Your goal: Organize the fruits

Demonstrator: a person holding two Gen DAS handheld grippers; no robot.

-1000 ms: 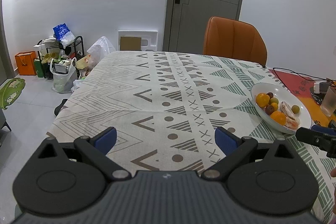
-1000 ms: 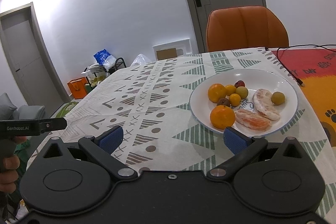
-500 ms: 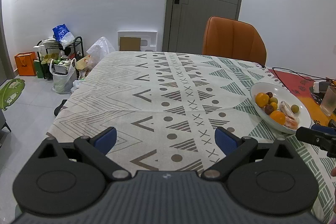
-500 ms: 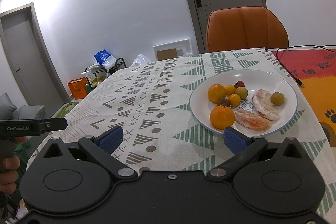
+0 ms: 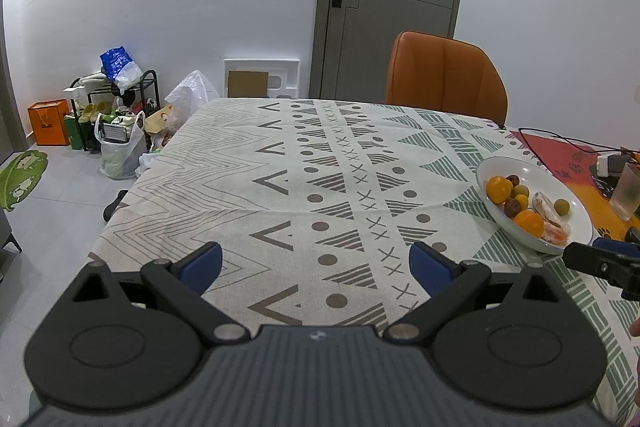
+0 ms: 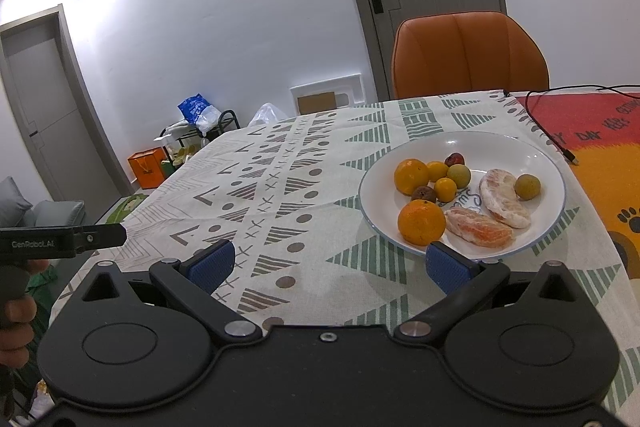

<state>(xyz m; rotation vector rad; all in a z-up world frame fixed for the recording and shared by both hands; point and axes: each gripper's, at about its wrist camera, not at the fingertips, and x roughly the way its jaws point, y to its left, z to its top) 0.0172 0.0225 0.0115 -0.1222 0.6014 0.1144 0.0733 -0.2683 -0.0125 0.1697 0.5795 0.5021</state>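
A white plate (image 6: 536, 151) on the patterned tablecloth holds two oranges (image 6: 421, 221), several small yellow, green and dark red fruits (image 6: 445, 189), and two peeled citrus pieces (image 6: 500, 198). My right gripper (image 6: 327, 263) hovers open just in front of the plate, its right pad near the rim, nothing between its fingers. In the left wrist view the same plate (image 5: 504, 169) lies at the far right. My left gripper (image 5: 316, 265) is open over bare tablecloth, well left of the plate and holding nothing.
An orange chair (image 6: 468, 55) stands at the table's far side. A red mat (image 6: 592, 123) with a black cable (image 6: 536, 119) lies right of the plate. A frosted glass (image 5: 628, 189) stands at the right edge. Bags and a rack (image 5: 116, 107) clutter the floor left.
Both grippers have stayed open and almost still. The views shift only slightly, and the fruit on the plate has not moved.
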